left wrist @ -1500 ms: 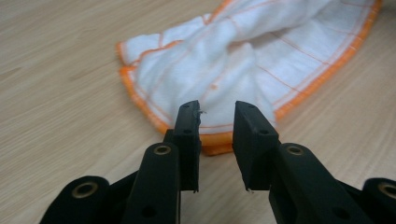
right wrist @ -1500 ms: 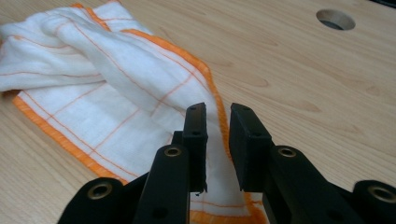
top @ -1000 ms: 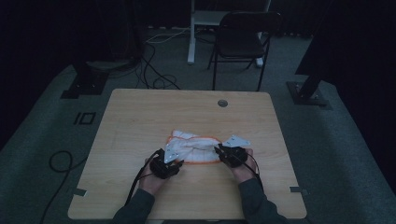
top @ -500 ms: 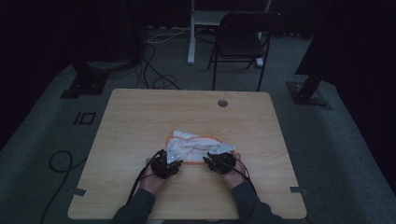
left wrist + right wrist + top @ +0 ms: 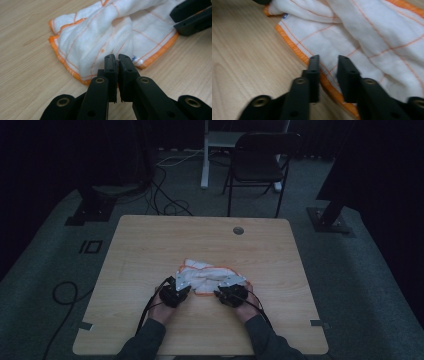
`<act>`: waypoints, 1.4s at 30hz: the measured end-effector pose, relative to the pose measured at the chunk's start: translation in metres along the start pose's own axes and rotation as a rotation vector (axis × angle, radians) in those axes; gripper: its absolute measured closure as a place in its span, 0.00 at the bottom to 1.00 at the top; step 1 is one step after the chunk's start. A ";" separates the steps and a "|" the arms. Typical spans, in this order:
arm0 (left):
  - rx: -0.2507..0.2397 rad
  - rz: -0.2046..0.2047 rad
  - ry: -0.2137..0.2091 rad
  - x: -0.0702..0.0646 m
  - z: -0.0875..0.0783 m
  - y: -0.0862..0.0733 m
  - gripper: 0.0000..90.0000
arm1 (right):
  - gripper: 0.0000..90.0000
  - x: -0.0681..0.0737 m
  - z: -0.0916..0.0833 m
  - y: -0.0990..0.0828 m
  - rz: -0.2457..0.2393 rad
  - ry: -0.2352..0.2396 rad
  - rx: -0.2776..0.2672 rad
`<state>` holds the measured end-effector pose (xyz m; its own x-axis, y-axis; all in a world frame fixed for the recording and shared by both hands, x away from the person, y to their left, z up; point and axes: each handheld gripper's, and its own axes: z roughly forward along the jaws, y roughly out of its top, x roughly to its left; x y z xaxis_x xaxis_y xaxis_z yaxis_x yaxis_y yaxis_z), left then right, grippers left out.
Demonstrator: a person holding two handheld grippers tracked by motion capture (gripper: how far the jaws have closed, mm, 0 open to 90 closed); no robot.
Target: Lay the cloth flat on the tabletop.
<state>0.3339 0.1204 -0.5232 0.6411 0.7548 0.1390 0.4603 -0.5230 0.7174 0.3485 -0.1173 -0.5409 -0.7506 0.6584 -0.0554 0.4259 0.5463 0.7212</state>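
A crumpled white cloth (image 5: 210, 272) with orange edging and thin orange stripes lies on the wooden table (image 5: 150, 240). My left gripper (image 5: 184, 283) sits at the cloth's near left corner. In the left gripper view its jaws have just closed and my left gripper (image 5: 117, 60) pinches the hem of the cloth (image 5: 100, 32). My right gripper (image 5: 229, 285) is at the near right edge. In the right gripper view its jaws have been closing, but a gap remains in my right gripper (image 5: 328, 60), which straddles the orange hem of the flat cloth (image 5: 374, 37).
A round cable hole (image 5: 238, 230) sits near the table's far edge. A dark folding chair (image 5: 260, 160) and a white desk leg (image 5: 205, 155) stand beyond the table. Cables (image 5: 165, 205) lie on the floor at the far left. Bare wood surrounds the cloth.
My right hand has come left and toward the table's near side, from the cloth's right end to its near edge. The left hand has stayed in place.
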 end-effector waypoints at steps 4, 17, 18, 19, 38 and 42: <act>-0.008 -0.007 0.013 0.004 -0.002 0.002 0.97 | 0.95 -0.002 -0.002 0.000 0.001 -0.022 0.012; -0.027 -0.073 0.066 0.031 -0.009 0.003 0.98 | 0.96 -0.029 -0.030 -0.008 0.035 -0.092 0.010; -0.027 -0.074 0.070 0.032 -0.009 0.003 0.98 | 0.96 -0.031 -0.032 -0.009 0.037 -0.098 0.008; -0.026 -0.078 0.071 0.034 -0.009 0.002 0.98 | 0.96 -0.034 -0.034 -0.010 0.042 -0.105 0.008; -0.054 -0.052 0.058 0.020 -0.012 0.004 0.85 | 0.85 -0.021 -0.037 -0.005 0.004 -0.077 -0.028; -0.059 -0.048 0.050 0.017 -0.015 0.003 0.82 | 0.85 -0.015 -0.034 -0.002 -0.013 -0.061 -0.031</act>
<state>0.3374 0.1378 -0.5082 0.5870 0.7979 0.1368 0.4512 -0.4628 0.7630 0.3413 -0.1459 -0.5182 -0.7235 0.6822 -0.1058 0.3997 0.5389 0.7415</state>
